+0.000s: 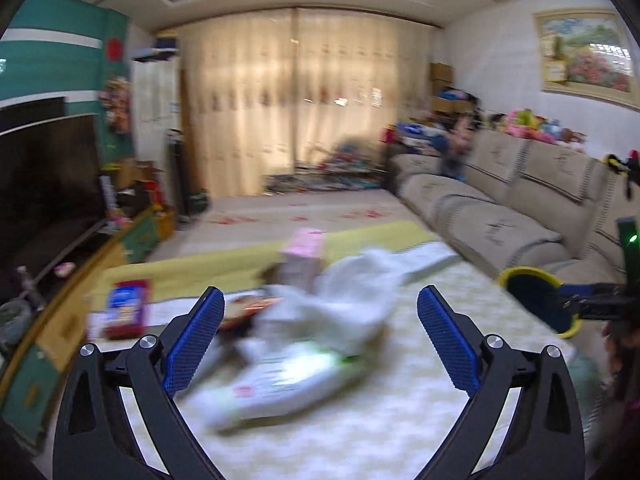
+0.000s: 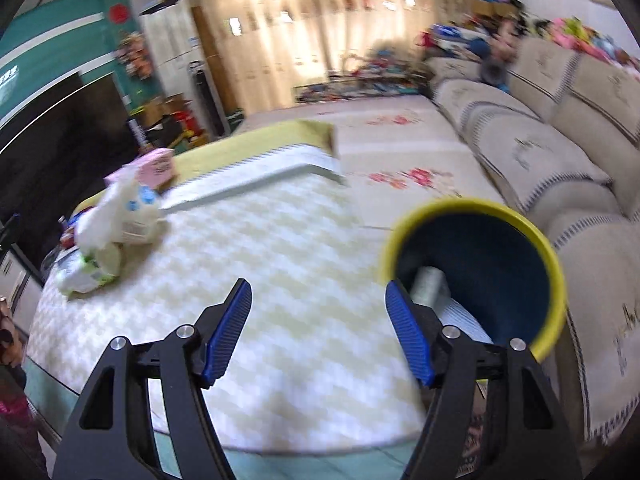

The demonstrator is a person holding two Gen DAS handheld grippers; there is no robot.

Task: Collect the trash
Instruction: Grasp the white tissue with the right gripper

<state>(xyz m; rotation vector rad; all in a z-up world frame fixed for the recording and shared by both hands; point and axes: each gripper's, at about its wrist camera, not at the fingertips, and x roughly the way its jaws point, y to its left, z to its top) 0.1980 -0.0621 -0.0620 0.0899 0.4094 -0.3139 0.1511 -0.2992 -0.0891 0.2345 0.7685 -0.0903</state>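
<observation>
Yellow-rimmed bin (image 2: 476,272) with pale trash (image 2: 430,286) inside

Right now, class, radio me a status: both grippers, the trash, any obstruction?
Left gripper open, empty. Right gripper open, empty. Wrapper pile on table; yellow-rimmed bin alongside. Path clear.

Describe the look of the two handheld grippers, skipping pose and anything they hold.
Both match: the left gripper and right gripper have black angular linkage arms with triangular cut-outs, silver round pivot pins, and two fingers faced with ribbed bright-blue pads. No cables or sleeves are visible.
</observation>
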